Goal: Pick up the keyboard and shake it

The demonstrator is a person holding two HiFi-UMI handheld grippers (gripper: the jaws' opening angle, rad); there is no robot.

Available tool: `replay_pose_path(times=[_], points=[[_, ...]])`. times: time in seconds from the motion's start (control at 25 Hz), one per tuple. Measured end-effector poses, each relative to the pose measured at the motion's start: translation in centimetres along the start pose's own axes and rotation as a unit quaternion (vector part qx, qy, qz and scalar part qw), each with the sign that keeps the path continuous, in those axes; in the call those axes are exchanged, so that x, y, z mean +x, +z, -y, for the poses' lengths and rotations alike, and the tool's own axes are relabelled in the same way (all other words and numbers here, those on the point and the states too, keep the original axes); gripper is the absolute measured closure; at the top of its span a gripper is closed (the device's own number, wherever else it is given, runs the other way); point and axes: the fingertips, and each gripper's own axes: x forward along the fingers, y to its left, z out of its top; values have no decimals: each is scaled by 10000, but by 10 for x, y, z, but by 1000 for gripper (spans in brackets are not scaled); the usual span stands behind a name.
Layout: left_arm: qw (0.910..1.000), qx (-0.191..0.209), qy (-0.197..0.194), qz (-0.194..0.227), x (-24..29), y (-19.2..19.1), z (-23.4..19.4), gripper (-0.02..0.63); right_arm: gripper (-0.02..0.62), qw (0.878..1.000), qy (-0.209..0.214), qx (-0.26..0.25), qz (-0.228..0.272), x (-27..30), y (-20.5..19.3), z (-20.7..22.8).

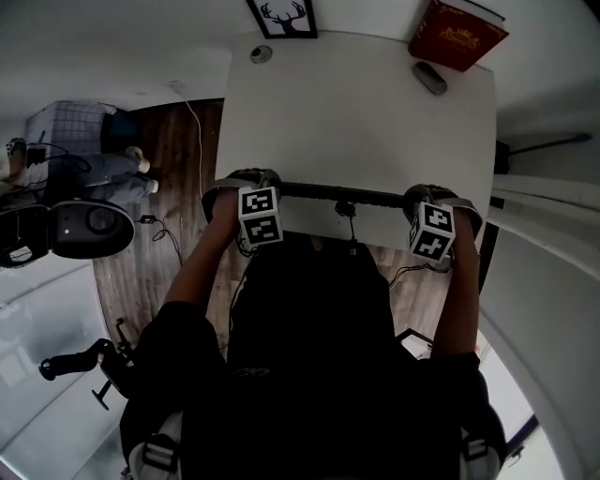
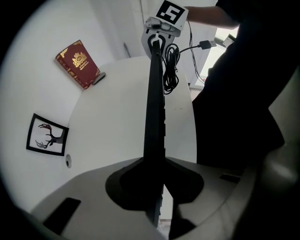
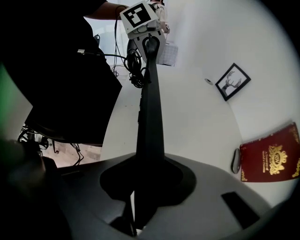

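Keyboard [image 1: 323, 192] held on edge; left tool [image 2: 154, 187] pinches one end; right tool [image 3: 145, 187] pinches the other.

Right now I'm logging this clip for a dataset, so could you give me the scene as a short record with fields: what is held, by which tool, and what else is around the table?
Held object: black keyboard, turned on edge, over the white table's near side
Left tool: shut on the keyboard's left end
Right tool: shut on the keyboard's right end
Cable: bundled, hanging from the keyboard
Far edge of table: red book, small grey object beside it, framed deer picture
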Motion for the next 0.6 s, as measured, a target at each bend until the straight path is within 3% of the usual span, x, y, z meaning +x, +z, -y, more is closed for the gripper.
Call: replay_pose_path(times=[0.36,0.6], points=[[9995,291,-63,-132,8,0,-13,518,511,9998,99,145,80,20,-2,6],[9991,242,-318,-125,10,1,-26,518,484,9980,-430,412,196,19,-4,25]])
